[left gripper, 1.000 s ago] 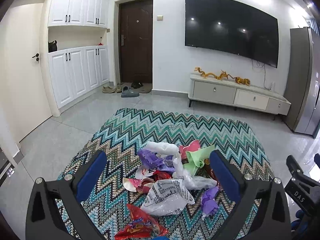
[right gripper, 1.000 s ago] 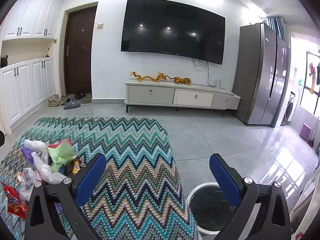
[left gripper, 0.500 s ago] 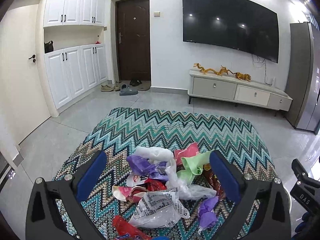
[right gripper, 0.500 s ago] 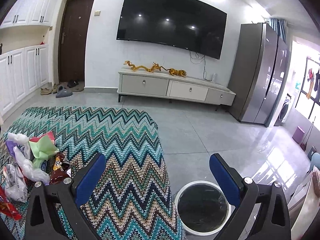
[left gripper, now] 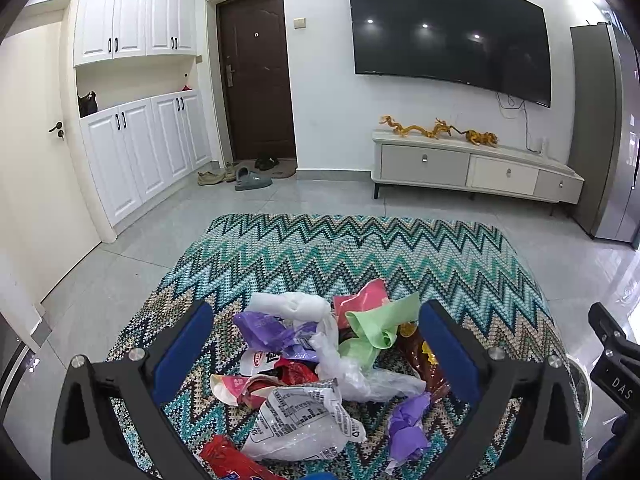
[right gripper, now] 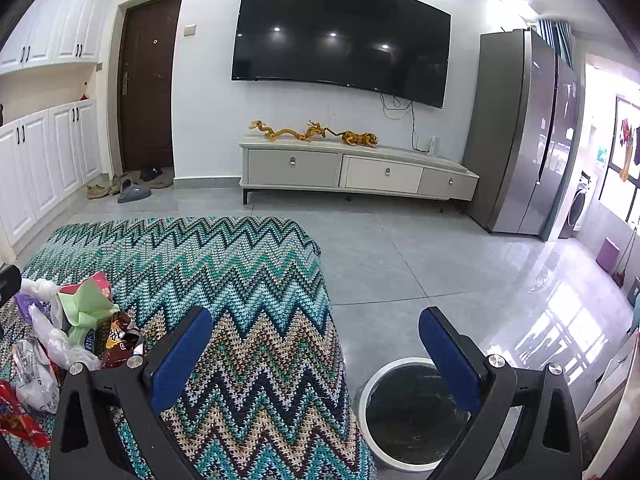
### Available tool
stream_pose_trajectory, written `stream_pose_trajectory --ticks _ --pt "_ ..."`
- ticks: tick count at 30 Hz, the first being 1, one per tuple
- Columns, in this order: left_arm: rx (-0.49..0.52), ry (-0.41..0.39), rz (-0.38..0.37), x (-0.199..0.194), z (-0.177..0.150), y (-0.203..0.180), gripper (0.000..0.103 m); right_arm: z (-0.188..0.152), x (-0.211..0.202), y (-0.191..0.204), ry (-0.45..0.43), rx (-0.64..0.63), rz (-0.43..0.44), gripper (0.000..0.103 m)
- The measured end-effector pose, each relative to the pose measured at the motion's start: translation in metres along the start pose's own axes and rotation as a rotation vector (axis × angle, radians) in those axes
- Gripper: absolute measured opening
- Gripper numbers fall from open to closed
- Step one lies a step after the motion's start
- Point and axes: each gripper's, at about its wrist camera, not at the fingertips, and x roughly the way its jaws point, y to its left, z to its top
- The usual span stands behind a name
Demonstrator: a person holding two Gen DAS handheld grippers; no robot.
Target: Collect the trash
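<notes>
A: Left wrist view first. What's there?

B: The left gripper [left gripper: 316,344] has its blue fingers [left gripper: 182,346] spread wide, holding nothing. Between them lies the trash pile [left gripper: 320,364], on the near part of a zigzag cloth [left gripper: 360,256] that covers a low surface.

A: What's in the pile?

B: A white bag [left gripper: 290,306] at the far side, a purple wrapper [left gripper: 266,330] just beside it, a pink wrapper [left gripper: 362,300] and a green paper [left gripper: 380,322] touching each other. Nearer, a clear printed bag [left gripper: 304,420], a red wrapper [left gripper: 224,456] at the near edge, and a brown packet [left gripper: 420,360] against the right finger.

A: Anything at the right edge?

B: Part of the other tool, black, beyond the cloth's right edge.

A: Right wrist view?

B: The right gripper [right gripper: 316,344] is also wide open and empty. Its left finger hangs over the cloth [right gripper: 240,280] near the right edge; its right finger is over a round white bin [right gripper: 372,384] with a dark liner, standing on the floor [right gripper: 400,264] just beside that edge.

A: And the trash?

B: The pile [right gripper: 68,332] is at the cloth's left side, well apart from the bin.
</notes>
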Motion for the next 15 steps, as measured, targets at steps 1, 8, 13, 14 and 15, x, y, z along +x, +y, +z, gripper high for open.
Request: stream_pose_trajectory --ticks 1,8,13,14,15 --pt "0.000 0.000 0.000 0.0000 0.0001 -0.0001 0.103 0.0004 0.0003 0.0003 0.000 0.000 0.000 0.103" --pt "0.002 0.001 -0.003 0.0022 -0.0006 -0.0023 0.103 -0.0008 0.0013 0.0009 0.002 0.001 0.000 0.103" --pt "-0.007 0.007 -0.008 0.0046 -0.0004 0.0007 0.103 -0.0011 0.0020 0.0011 0.002 -0.001 -0.001 0.103" --pt "-0.011 0.008 -0.009 0.0048 -0.0001 0.0028 0.103 -0.0019 0.0025 0.0019 0.002 -0.002 -0.001 0.103" --pt "-0.015 0.009 -0.009 0.0047 0.0007 0.0068 0.103 -0.0021 0.0026 0.0027 0.003 -0.004 -0.001 0.103"
